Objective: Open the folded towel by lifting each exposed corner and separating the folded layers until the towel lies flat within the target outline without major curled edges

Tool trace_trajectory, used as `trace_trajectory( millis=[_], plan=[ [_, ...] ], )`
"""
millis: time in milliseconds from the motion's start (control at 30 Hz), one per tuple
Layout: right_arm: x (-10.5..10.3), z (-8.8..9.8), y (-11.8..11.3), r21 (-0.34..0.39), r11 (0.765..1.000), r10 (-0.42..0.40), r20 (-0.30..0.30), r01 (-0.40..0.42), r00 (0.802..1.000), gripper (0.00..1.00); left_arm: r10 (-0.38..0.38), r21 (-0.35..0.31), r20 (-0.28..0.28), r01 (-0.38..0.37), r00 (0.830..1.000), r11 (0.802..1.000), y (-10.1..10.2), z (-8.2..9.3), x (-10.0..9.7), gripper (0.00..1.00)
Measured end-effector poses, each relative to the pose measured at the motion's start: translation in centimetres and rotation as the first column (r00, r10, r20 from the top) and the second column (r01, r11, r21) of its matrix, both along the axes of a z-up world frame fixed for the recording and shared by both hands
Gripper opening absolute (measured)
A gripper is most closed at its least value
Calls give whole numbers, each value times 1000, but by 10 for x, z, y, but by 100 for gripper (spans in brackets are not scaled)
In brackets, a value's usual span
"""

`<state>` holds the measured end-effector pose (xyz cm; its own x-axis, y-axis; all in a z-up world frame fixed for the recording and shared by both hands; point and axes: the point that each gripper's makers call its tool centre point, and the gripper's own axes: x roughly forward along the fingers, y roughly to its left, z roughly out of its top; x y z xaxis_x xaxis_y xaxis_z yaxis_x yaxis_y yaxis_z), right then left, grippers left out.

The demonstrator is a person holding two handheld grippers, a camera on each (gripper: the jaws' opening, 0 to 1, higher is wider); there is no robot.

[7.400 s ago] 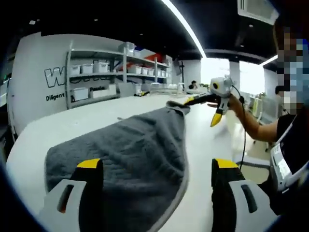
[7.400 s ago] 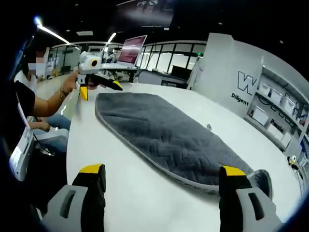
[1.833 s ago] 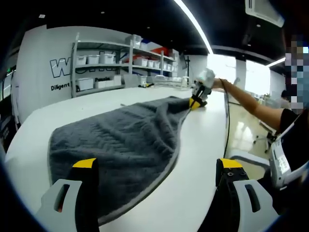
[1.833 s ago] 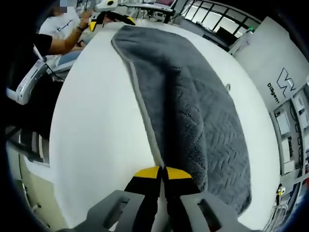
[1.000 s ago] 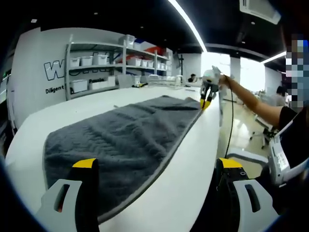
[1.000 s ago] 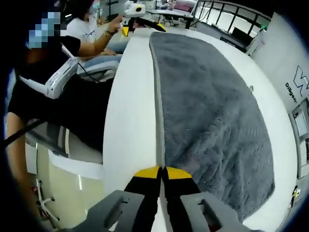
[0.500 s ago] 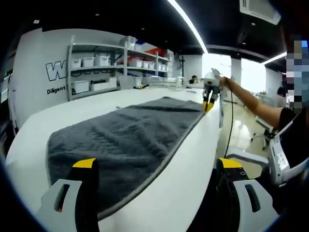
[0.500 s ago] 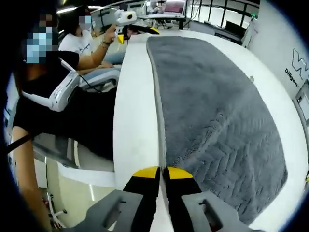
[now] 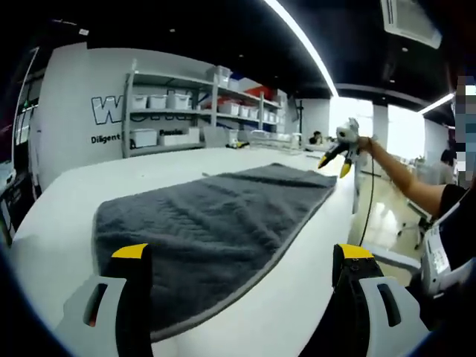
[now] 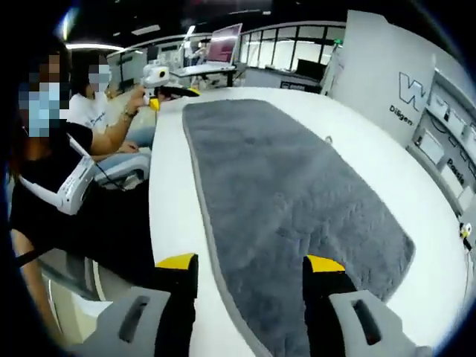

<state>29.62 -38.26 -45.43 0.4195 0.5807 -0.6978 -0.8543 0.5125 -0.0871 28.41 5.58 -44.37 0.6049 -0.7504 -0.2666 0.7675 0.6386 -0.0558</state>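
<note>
The grey towel lies spread flat along the white table, its long bound edge close to the table's side. My left gripper is open at the towel's near end, holding nothing. Beyond the far end, a hand holds my right gripper in the air with its jaws apart. In the right gripper view the towel stretches away over the table. My right gripper is open above its near edge, and the left gripper hovers open past the far end.
Shelves with white bins stand behind the table. A person sits at the table's side beside a chair armrest. A screen stands on a desk beyond. The table edge drops off beside the towel.
My right gripper has opened, let go of the towel's edge and drawn back above it. The towel now rests flat. The left gripper stays open.
</note>
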Motion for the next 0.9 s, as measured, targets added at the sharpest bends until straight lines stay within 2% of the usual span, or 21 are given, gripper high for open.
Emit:
trace_trajectory(
  millis=[100, 133, 200, 267, 400, 567, 600, 667, 800, 867, 900],
  plan=[
    [16, 1, -7, 69, 995, -77, 8, 76, 997, 79, -1, 0, -6, 1, 1000, 1000, 0, -1, 0, 99],
    [19, 1, -9, 78, 993, -89, 12, 88, 996, 88, 0, 1, -9, 0, 1000, 1000, 0, -2, 0, 99],
    [26, -2, -13, 71, 992, -102, 16, 100, 995, 95, -2, 6, -12, 2, 1000, 1000, 1, -3, 1, 99],
    [33, -5, -18, 63, 991, -118, 23, 116, 993, 99, -2, 9, -11, 2, 1000, 1000, 3, -2, 1, 99],
    [49, -10, -28, 66, 985, -163, 16, 161, 987, 99, 4, 6, -9, -4, 1000, 1000, 5, -1, 4, 99],
    [77, -7, -39, 98, 962, -259, 53, 253, 964, 99, 1, 11, -12, -1, 1000, 1000, 4, -2, 5, 99],
    [89, -4, -43, 107, 952, -297, 85, 288, 951, 98, 1, 11, -13, -1, 1000, 1000, 5, -2, 5, 99],
    [99, -3, -48, 99, 943, -329, 119, 318, 937, 92, 2, 11, -16, -2, 1000, 1000, 5, -3, 6, 99],
    [128, 4, -57, 106, 917, -399, 191, 385, 897, 67, 8, 15, -25, -7, 1000, 1000, 5, -7, 7, 99],
    [141, 8, -61, 112, 894, -448, 234, 434, 863, 58, 10, 16, -31, -9, 999, 1000, 5, -9, 8, 99],
    [149, 10, -66, 102, 889, -457, 254, 446, 852, 50, 11, 16, -33, -11, 999, 1000, 5, -9, 9, 99]
  ],
)
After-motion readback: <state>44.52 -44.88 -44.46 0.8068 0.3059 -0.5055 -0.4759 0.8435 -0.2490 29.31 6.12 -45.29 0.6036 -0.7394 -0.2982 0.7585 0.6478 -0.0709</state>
